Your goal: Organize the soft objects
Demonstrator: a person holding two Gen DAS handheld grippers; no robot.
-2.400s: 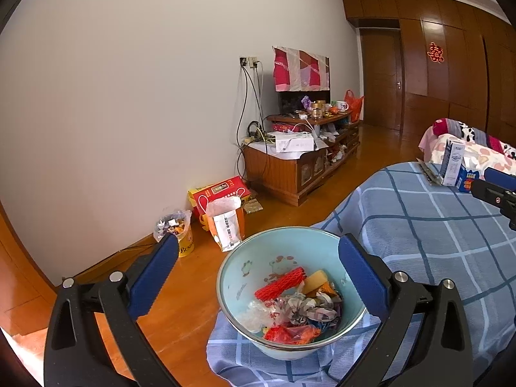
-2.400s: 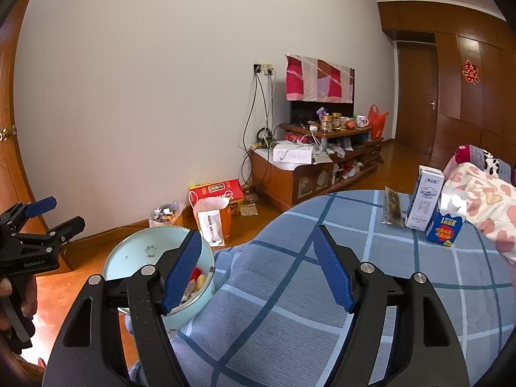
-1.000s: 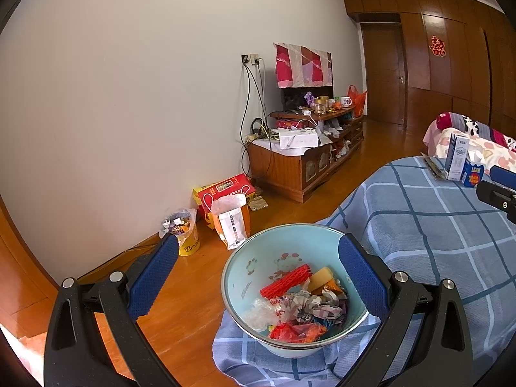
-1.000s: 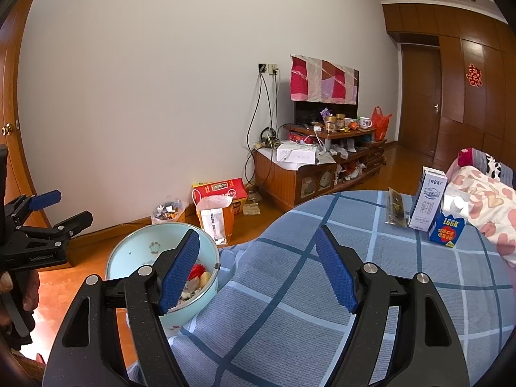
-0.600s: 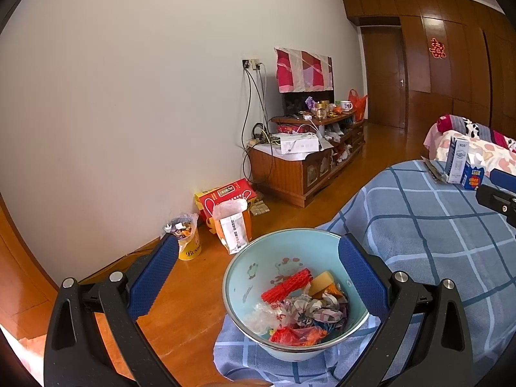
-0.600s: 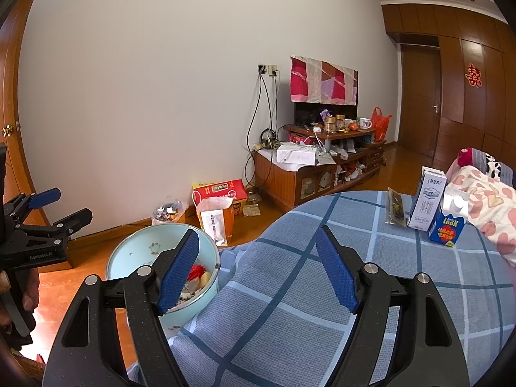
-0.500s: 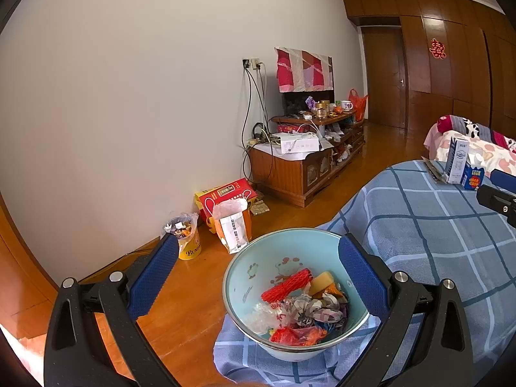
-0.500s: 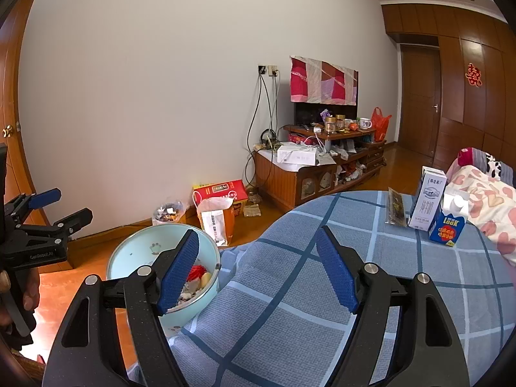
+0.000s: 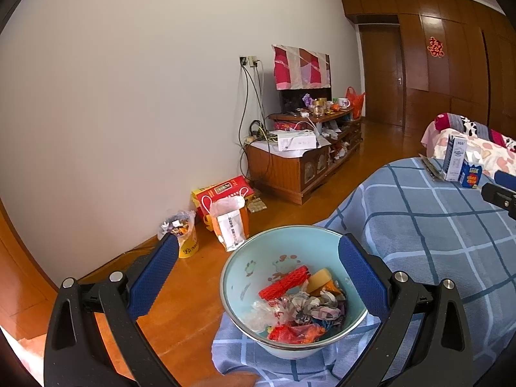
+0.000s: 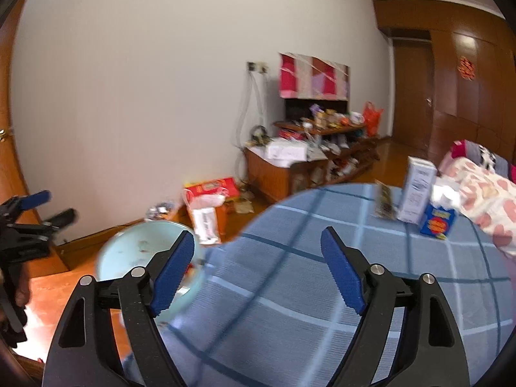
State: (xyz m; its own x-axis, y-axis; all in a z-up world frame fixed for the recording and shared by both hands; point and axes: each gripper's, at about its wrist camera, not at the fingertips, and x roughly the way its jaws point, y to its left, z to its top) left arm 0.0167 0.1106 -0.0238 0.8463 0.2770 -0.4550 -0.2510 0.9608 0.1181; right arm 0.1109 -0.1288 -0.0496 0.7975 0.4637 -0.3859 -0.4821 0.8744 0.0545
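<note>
Left wrist footage shows the left gripper (image 9: 258,264) held with its jaws spread wide and empty just short of the pale blue basin (image 9: 245,264), which has been set at the near corner of the checked-cloth table (image 9: 435,225), presumably so that it can be reached from both sides. The soft objects (image 9: 303,306), a red mesh piece, a yellow sponge and crumpled cloth and plastic, are heaped inside the basin. From the right wrist view the right gripper (image 10: 258,264) is seen empty, its jaws having just been opened further with nothing between them, and it is pointed over the bare cloth beside the basin, probably as a place for sorting. Two cartons (image 10: 419,196) are stood at the far edge, well apart.
</note>
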